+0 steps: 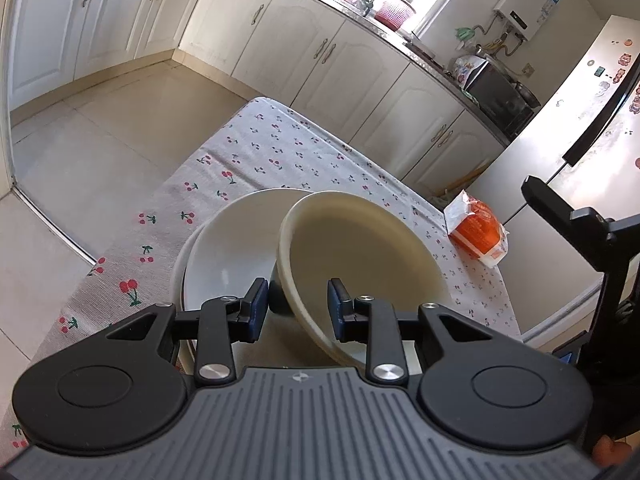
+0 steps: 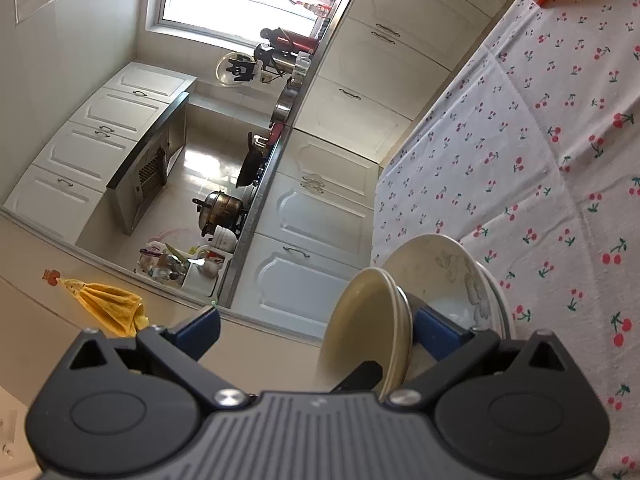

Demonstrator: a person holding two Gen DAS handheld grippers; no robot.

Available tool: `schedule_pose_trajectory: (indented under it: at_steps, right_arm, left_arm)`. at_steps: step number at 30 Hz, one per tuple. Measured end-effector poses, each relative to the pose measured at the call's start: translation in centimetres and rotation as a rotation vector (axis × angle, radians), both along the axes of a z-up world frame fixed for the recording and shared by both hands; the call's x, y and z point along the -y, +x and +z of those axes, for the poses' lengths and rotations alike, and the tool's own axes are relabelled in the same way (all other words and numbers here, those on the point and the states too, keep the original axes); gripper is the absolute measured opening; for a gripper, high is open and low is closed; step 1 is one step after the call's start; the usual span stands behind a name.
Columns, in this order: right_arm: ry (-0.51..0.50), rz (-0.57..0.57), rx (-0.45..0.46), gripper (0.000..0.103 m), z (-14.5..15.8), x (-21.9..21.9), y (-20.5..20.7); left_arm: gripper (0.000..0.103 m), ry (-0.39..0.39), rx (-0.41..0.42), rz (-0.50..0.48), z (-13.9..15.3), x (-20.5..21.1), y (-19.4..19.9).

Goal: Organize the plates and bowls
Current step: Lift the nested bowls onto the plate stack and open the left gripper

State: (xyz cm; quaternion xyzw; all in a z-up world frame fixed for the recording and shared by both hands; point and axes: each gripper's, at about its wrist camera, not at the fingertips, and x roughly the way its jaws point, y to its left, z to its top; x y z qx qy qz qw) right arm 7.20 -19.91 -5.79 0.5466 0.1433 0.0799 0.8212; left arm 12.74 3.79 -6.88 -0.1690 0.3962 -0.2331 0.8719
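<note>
One tilted cream round bowl (image 1: 360, 256) shows. Two white glazed dishes (image 1: 232, 248) sit stacked beside it. One orange-and-white plastic packet (image 1: 478, 234) lies apart.

The cream bowl (image 1: 360, 256) looks smooth with a dull, faintly satin glaze, while the white plate (image 1: 232, 248) beside it is glossier. A woven cloth (image 1: 280, 148) printed with cherries covers the bench, matt and finely ribbed. The left gripper (image 1: 297, 306) is matt black plastic with bright metal pivot screws, ribbed grey housing and blue rubbery fingers (image 1: 256, 304). The orange packet (image 1: 478, 232) has a shiny film wrap.
</note>
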Motion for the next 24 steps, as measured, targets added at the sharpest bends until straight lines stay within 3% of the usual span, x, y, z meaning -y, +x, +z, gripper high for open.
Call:
schedule_pose_trajectory:
  at_steps: [9, 14, 24]
  right_arm:
    - [-0.071, 0.002, -0.035, 0.103, 0.7, -0.6, 0.0]
    - [-0.178, -0.033, -0.036, 0.103, 2.0, -0.9, -1.8]
    - [-0.420, -0.139, -0.124, 0.103, 3.7, -1.9, -6.7]
  left_arm:
    - [0.035, -0.016, -0.004, 0.000, 0.0, -0.1, -0.1]
    - [0.054, 0.002, 0.044, 0.011, 0.7, -0.4, -1.0]
    - [0.068, 0.038, 0.124, 0.006, 2.9, -1.0, -4.6]
